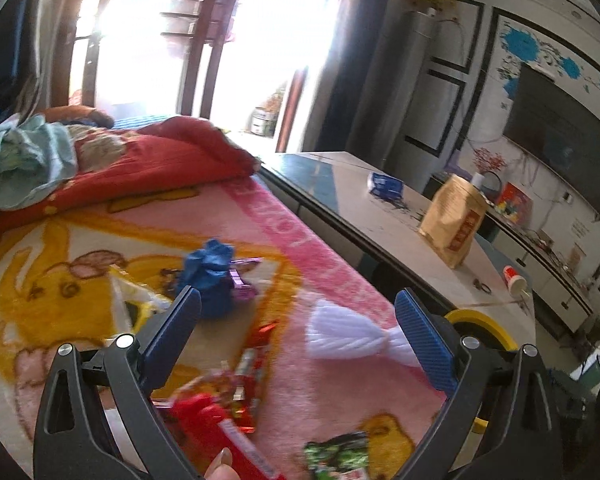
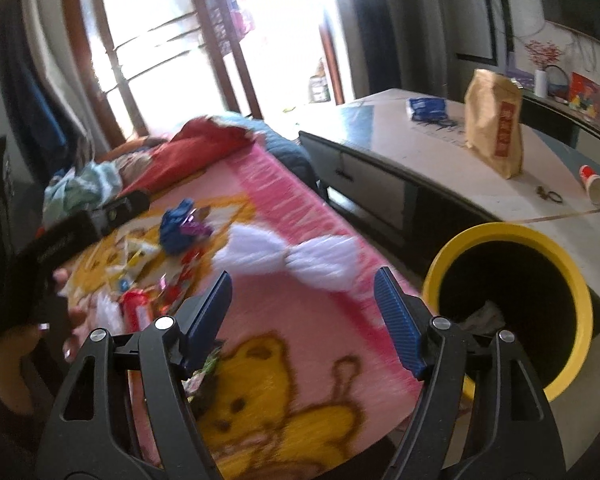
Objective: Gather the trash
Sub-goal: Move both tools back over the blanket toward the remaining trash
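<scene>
Trash lies scattered on a pink cartoon blanket (image 1: 300, 380). A crumpled blue wrapper (image 1: 210, 276) with a purple foil piece (image 1: 244, 286), a white twisted wrapper (image 1: 352, 336), red foil wrappers (image 1: 256, 356), a red packet (image 1: 204, 412) and a green packet (image 1: 338, 456) show in the left wrist view. My left gripper (image 1: 298, 308) is open and empty above them. My right gripper (image 2: 304, 292) is open and empty just short of the white wrapper (image 2: 292, 258). A yellow bin (image 2: 512, 312) with a black inside stands at the right of the blanket's edge.
A low white table (image 2: 440, 160) beside the bed holds a tan paper bag (image 2: 494, 132), a blue packet (image 2: 426, 109) and a red-and-white cup (image 2: 594, 182). A red quilt (image 1: 160, 164) and clothes lie at the far end. The left gripper's body (image 2: 60, 240) shows at the left.
</scene>
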{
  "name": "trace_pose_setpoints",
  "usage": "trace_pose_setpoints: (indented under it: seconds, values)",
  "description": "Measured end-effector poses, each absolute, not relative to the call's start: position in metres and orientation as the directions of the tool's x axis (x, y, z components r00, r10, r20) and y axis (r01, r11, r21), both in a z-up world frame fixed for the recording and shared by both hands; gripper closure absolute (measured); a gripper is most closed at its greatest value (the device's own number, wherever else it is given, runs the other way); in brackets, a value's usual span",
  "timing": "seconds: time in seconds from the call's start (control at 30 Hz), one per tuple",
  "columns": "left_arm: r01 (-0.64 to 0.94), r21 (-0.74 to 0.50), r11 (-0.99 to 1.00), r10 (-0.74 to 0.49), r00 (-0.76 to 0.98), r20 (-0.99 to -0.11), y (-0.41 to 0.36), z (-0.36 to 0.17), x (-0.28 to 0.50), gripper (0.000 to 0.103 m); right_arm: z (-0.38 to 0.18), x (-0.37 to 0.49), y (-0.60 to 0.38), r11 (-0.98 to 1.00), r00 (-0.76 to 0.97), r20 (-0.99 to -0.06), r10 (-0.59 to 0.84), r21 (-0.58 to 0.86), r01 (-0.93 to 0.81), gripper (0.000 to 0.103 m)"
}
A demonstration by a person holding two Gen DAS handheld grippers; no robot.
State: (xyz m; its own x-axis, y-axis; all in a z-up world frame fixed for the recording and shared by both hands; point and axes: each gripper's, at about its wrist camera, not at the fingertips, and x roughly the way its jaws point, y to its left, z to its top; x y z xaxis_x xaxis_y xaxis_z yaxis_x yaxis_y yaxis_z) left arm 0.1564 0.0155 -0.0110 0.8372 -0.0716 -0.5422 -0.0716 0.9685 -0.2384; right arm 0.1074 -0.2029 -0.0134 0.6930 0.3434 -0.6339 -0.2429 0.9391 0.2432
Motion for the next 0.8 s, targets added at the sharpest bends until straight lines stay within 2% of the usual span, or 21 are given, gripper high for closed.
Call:
trace_pose_setpoints:
  seconds: [0.27, 0.53, 0.8]
  values:
    - [-0.17, -0.247, 0.954, 0.001, 0.825, -0.565, 0.06, -0.022, 0.15, 0.008, -0.033, 0.1, -0.162, 0.915, 0.613, -0.684, 0.397, 0.24, -0.325, 0.038]
    - [-0.281, -0.259, 0.924, 0.062, 0.778, -0.625, 0.104, -0.042, 0.146, 0.008, -0.059, 0.096, -0.131, 0.902, 0.537, -0.739, 0.406, 0.23, -0.364, 0.038]
    - [-0.347, -0.311, 0.885, 0.035, 0.716, -0.697, 0.135, -0.072, 0.154, 0.009, -0.08, 0.096, -0.12, 0.894, 0.47, -0.781, 0.411, 0.244, -0.376, 0.038]
